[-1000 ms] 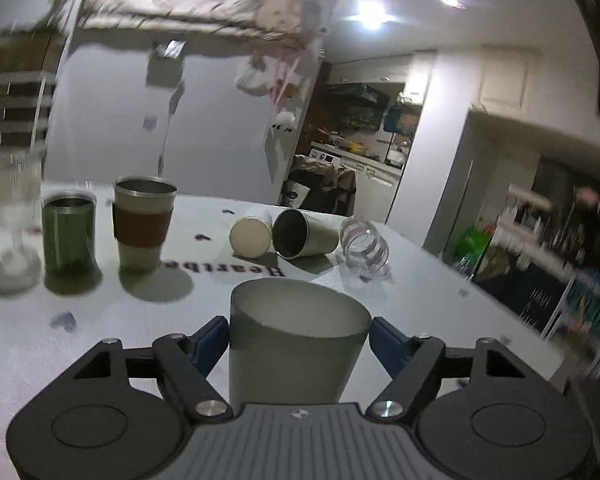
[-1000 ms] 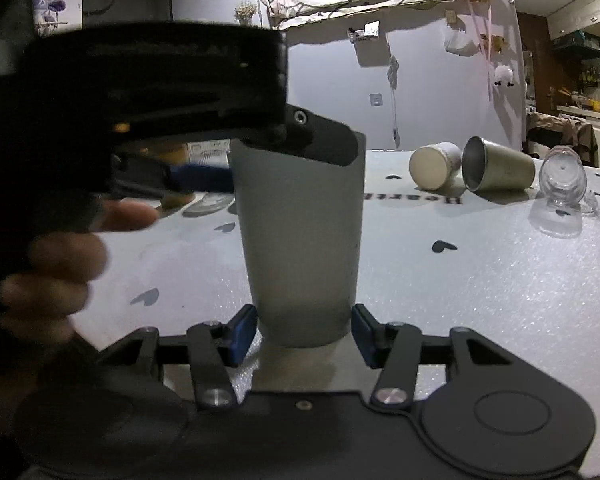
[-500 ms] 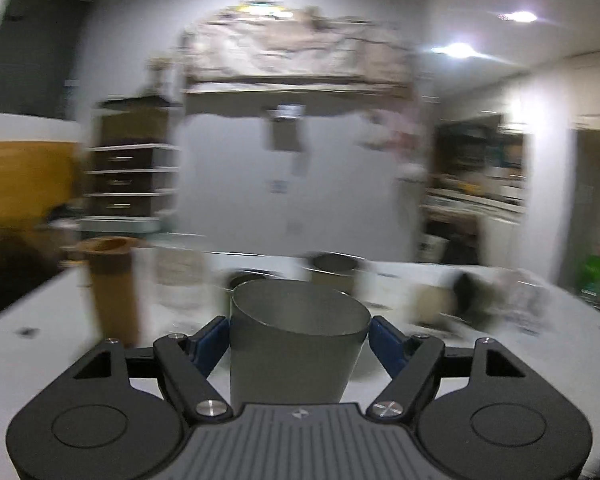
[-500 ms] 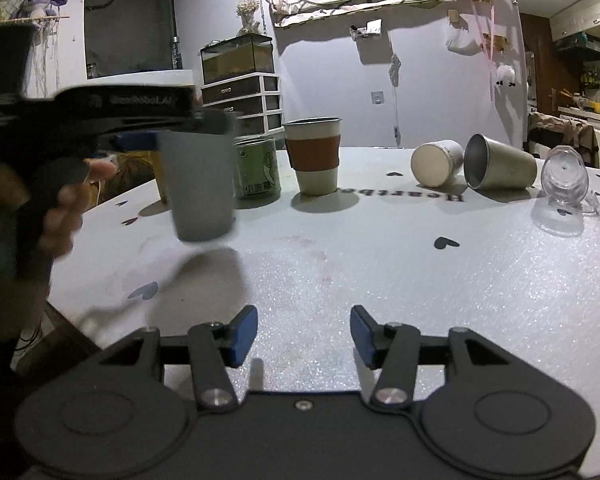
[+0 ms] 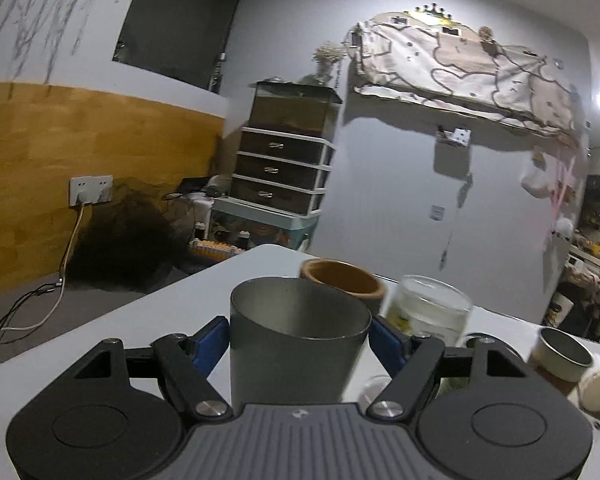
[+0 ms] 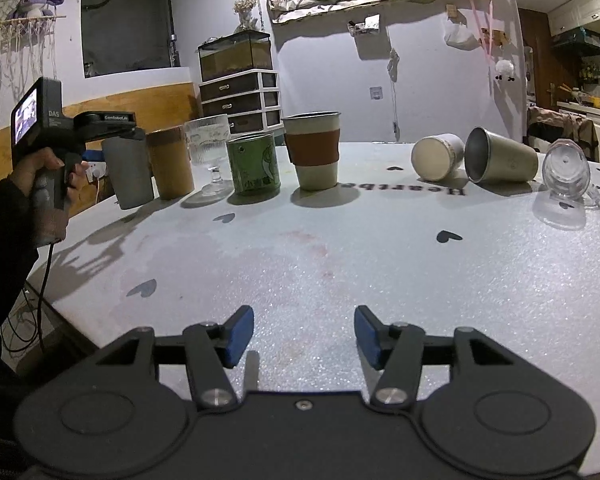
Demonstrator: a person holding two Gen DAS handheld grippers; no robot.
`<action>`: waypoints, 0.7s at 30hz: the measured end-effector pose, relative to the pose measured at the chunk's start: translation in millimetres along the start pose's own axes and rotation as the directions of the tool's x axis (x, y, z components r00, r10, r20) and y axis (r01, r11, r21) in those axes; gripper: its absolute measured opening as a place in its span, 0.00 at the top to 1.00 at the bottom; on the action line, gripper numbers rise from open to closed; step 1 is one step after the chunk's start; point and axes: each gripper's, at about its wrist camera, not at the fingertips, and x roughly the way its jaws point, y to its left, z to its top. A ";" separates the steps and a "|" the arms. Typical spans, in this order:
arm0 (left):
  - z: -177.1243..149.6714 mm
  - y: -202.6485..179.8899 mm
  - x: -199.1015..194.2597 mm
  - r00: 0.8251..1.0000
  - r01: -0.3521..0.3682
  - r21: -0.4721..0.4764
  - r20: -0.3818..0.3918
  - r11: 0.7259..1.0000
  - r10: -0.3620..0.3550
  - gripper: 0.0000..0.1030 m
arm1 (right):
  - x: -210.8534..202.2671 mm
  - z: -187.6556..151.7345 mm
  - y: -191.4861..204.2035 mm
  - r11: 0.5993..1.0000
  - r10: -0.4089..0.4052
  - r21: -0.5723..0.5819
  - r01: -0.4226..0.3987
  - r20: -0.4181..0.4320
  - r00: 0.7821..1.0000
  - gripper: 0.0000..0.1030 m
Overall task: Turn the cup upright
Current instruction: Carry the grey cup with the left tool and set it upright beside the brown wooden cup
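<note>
Right wrist view shows the change most clearly: one second ago the grey cup [image 6: 129, 172] stood just in front of the right gripper [image 6: 304, 335], and now it is at the far left end of the row of upright cups, carried there by the left gripper [image 6: 96, 148]. It stands mouth up, just beside the brown cup [image 6: 170, 166], with its base at or very near the table [image 6: 340, 264]; whether it already touches the surface cannot be told. In the left wrist view the blue pads [image 5: 210, 340] are clenched on both sides of the grey cup [image 5: 296, 344], and the open mouth faces up, so the flip itself seems finished and only the setting down and letting go remain. The right gripper hovers low over the table with its fingers spread apart and nothing between them. Three vessels lie on their sides at the right: a cream cup [image 6: 436, 158], a steel cup [image 6: 500, 156] and a clear glass [image 6: 566, 170]. These probably wait for the same treatment, and the free right gripper is nearer to them.
</note>
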 end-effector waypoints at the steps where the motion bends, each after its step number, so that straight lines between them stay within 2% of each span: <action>1: 0.5 1.8 2.7 1.000 -0.007 0.002 -0.003 1.000 0.007 0.26 | 0.7 0.0 -0.4 1.000 0.000 0.001 0.000 -0.001 1.000 0.45; 5: -3.9 2.4 8.7 0.999 -0.030 0.028 -0.022 0.999 0.031 0.25 | 0.7 -0.8 -0.6 1.000 -0.003 0.002 0.003 -0.003 1.000 0.45; 10: -12.1 -2.5 5.1 0.999 -0.039 0.070 0.005 0.997 0.039 0.25 | 0.8 -1.4 -1.3 1.000 -0.003 0.007 0.003 -0.005 1.000 0.44; 12: -12.2 -3.0 5.1 0.999 -0.044 0.071 -0.001 0.996 0.045 0.15 | 0.4 -1.4 -1.5 1.000 -0.004 0.008 0.004 -0.003 1.000 0.43; 13: -12.2 -2.3 3.9 0.999 -0.051 0.064 -0.002 0.997 0.051 0.04 | 0.2 -1.2 -1.6 1.000 -0.005 0.008 0.005 -0.001 1.000 0.42; 14: -12.4 -1.1 0.7 0.999 -0.054 0.055 0.010 0.997 0.053 0.01 | -0.1 -0.8 -1.9 1.000 -0.006 0.008 0.006 0.001 1.000 0.42; 21: -12.1 -5.5 -36.3 0.999 -0.043 0.054 0.034 0.998 0.041 0.01 | -2.1 9.5 -2.6 1.000 -0.024 -0.014 0.025 0.047 0.999 0.39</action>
